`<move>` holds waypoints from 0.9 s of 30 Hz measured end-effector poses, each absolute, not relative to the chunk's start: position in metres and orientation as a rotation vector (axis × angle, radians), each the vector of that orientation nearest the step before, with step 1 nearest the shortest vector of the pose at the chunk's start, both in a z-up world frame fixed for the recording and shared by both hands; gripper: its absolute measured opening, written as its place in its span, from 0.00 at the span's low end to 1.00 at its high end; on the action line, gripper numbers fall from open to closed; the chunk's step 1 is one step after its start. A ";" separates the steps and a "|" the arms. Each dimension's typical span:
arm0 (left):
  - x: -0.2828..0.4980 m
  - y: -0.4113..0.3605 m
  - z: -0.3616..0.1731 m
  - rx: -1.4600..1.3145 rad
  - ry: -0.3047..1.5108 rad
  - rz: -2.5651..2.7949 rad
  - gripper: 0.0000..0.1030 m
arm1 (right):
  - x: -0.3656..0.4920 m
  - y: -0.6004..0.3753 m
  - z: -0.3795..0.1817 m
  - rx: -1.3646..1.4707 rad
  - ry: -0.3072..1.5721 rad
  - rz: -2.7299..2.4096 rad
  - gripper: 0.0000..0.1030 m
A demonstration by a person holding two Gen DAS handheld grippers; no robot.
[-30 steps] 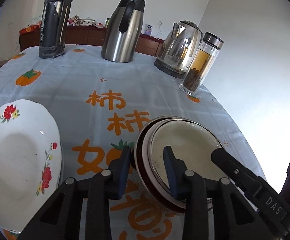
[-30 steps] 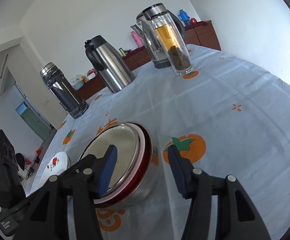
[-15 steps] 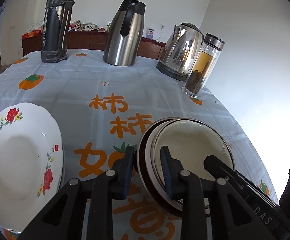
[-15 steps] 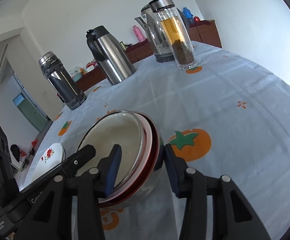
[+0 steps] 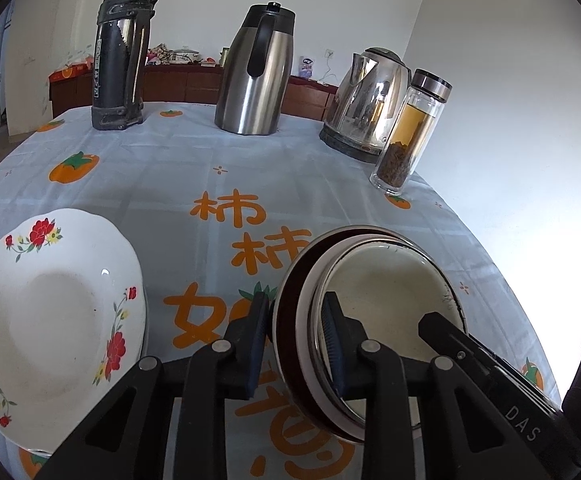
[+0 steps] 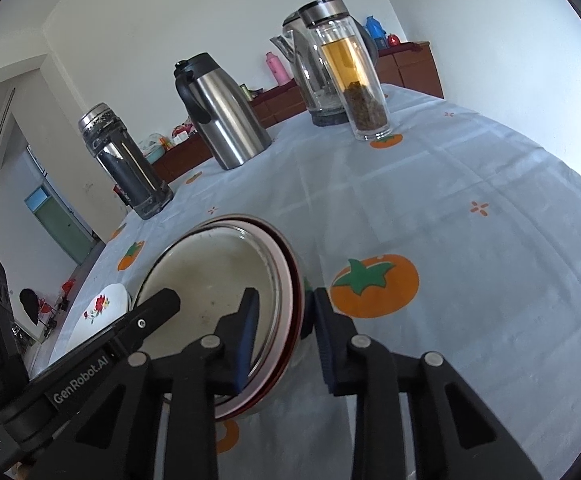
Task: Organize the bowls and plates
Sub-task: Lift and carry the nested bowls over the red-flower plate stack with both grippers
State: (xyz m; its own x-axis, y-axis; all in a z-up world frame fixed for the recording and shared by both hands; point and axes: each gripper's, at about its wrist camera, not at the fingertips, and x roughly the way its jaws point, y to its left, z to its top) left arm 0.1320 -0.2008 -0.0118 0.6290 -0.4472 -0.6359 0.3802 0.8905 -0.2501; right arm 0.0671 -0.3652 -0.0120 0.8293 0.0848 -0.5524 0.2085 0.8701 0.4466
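Here — stacked bowls' rim (image 6: pixel 286 280) between right hand-held gripper (image 6: pixel 282 320) pads.

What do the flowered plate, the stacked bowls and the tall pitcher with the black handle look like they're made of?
Flowered plate: glazed white ceramic, probably; glossy highlight, printed red flowers, scalloped rim.
Stacked bowls: likely enamelled metal; thin rims, a dark rim edge with small chips, cream inside, shiny steel-looking outside.
Pitcher: brushed stainless steel with soft reflections; handle and lid look like black plastic.
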 end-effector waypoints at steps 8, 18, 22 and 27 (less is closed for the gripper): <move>0.122 -0.198 -0.007 -0.073 0.728 -0.464 0.29 | 0.059 -0.362 -0.010 0.541 0.589 -0.081 0.20; 0.110 -0.187 -0.002 -0.080 0.714 -0.487 0.29 | 0.044 -0.352 -0.003 0.539 0.561 -0.100 0.19; 0.104 -0.187 -0.001 -0.061 0.703 -0.488 0.29 | 0.038 -0.348 -0.002 0.541 0.553 -0.111 0.19; 0.101 -0.182 0.001 -0.057 0.701 -0.499 0.29 | 0.031 -0.344 0.002 0.549 0.540 -0.121 0.19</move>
